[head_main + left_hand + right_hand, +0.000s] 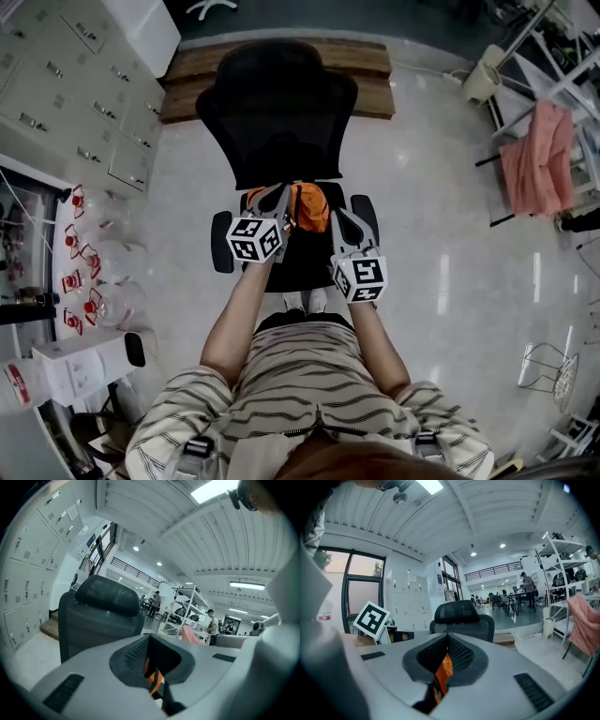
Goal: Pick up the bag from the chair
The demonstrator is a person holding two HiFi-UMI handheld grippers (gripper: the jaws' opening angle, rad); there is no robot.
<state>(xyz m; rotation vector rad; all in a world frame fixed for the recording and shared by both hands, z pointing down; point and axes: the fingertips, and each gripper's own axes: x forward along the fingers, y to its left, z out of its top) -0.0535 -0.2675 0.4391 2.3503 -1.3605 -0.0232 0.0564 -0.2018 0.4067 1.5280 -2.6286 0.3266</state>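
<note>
Task thing: the orange fabric bag (310, 206) sits at the middle of the head view, over the seat of the black mesh office chair (277, 108) and between the two grippers. Whether its underside touches the seat cannot be told.
Left gripper: the left gripper (279, 199) reaches in from lower left of centre. In its own view the jaws are pressed together on a fold of orange cloth and a black strap of the bag (153, 677).
Right gripper: the right gripper (343, 221) comes in from lower right of centre, its tips at the bag's right edge. Its own view shows the jaws clamped on a strip of the orange fabric (441, 672).
Chair: the backrest fills the upper middle of the head view, with the seat below it under the grippers. The headrest and back stand left of centre in the left gripper view (101, 606) and just above centre in the right gripper view (461, 616).
Person: bare forearms run from the grippers down to a striped shirt (305, 389) at the bottom of the frame.
Upper left: grey metal lockers (70, 89).
Top centre: a low wooden platform (373, 80) behind the chair.
Upper right: a pink cloth (536, 159) hangs on a rack.
Far background: white shelving (562, 573) at the right of the right gripper view.
</note>
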